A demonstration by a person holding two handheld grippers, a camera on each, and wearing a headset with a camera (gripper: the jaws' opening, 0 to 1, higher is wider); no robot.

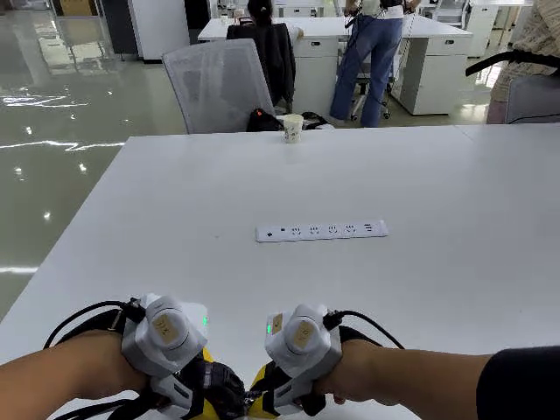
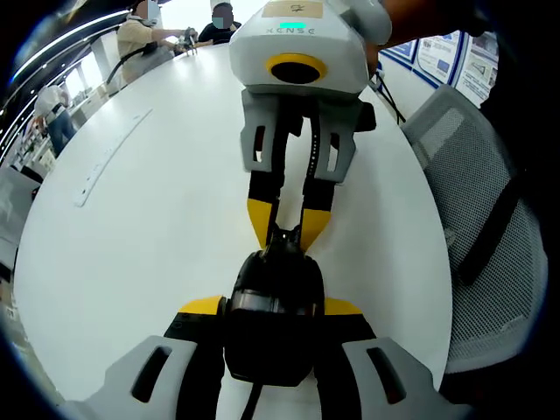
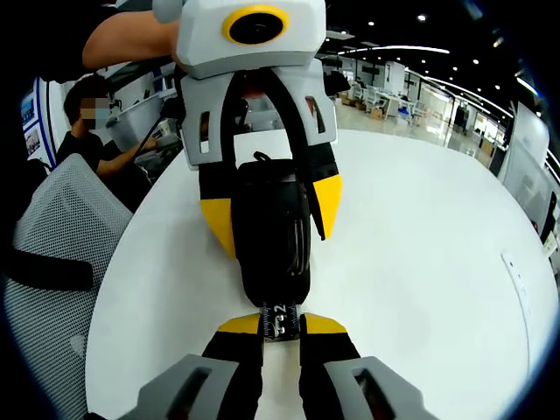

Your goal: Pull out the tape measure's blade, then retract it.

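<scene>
Head view: both grippers sit low over the near edge of the white table (image 1: 394,289), facing each other with their tips almost meeting. The left gripper (image 1: 208,385) comes in from the left and the right gripper (image 1: 261,389) from the right, with the black tape measure (image 1: 229,385) between them.

Left gripper view: the left gripper (image 2: 271,308) has its yellow-tipped jaws clamped on either side of the tape measure (image 2: 273,293), holding the case just above the tabletop. The right gripper (image 2: 289,223) points straight back at it, its jaws drawn narrow at the case's front.

Right gripper view: the right gripper (image 3: 282,324) pinches the blade (image 3: 282,320), whose printed markings show between the yellow tips. A short stub of blade is out, and the case (image 3: 271,236) sits just beyond it.

Past the grippers the tabletop runs broad and bare. A white power strip (image 1: 321,231) lies flat near the middle, well apart from the work, and a paper cup (image 1: 292,128) stands at the far edge. The table's left edge slants away over shiny floor. To the right the surface continues out of the picture. A grey mesh chair (image 2: 477,219) stands close against the near edge beside the grippers, and another (image 1: 219,83) waits beyond the far edge. A person (image 1: 367,52) stands at a desk farther back.
</scene>
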